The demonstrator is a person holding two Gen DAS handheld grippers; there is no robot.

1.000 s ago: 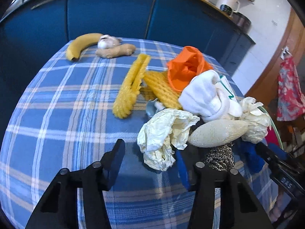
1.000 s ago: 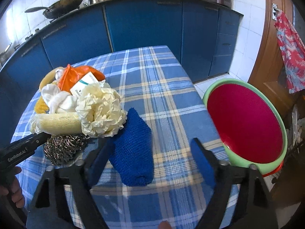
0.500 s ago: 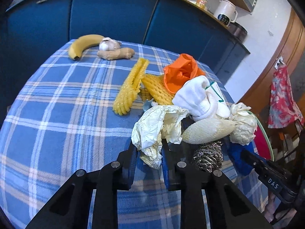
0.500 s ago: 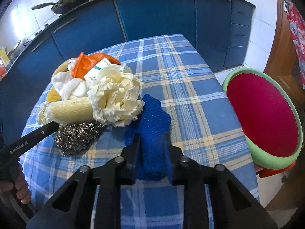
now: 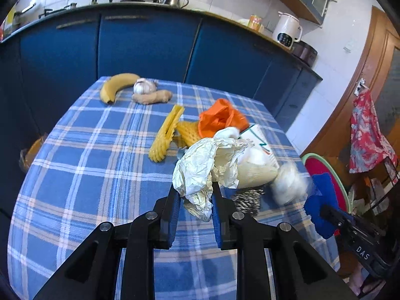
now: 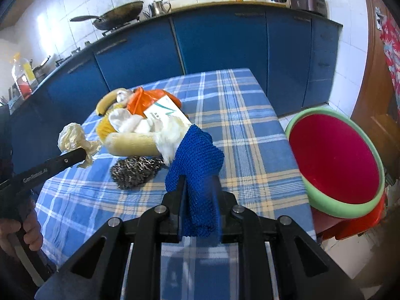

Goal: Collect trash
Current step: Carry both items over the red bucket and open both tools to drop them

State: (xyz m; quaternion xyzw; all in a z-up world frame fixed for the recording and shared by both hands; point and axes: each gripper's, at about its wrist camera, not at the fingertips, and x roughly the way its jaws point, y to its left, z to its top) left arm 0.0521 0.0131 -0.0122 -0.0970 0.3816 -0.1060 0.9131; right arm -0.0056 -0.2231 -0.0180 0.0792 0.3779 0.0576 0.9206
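- The left gripper [image 5: 195,201] has its fingers clamped on a crumpled cream-white wad of paper [image 5: 205,172], held clear of the blue-and-white checked tablecloth [image 5: 82,175]; only the wad's lower folds sit between the pads, so a quick swing could let it slide out.
- The right gripper [image 6: 201,200] is pinched tight on a blue knitted dishcloth [image 6: 196,160], which stands up from the jaws and flops over at the top (soft, no stiffness of its own).
- The red plastic basin with a pale green rim [image 6: 335,160], probably the trash bin, sits off the table's edge to the right; the left load must cross over the remaining pile to reach it.
- That pile could be snagged or dragged: a steel-wool scourer [image 6: 136,172], a cream loofah-like roll [image 6: 131,145], a white rag, an orange plastic bag [image 5: 220,118] and a small white carton lie touching one another.
- The yellow banana [image 5: 117,86], garlic bulb and ginger root at the far end look like food, not trash.
- Both grippers heading for the basin together may collide.
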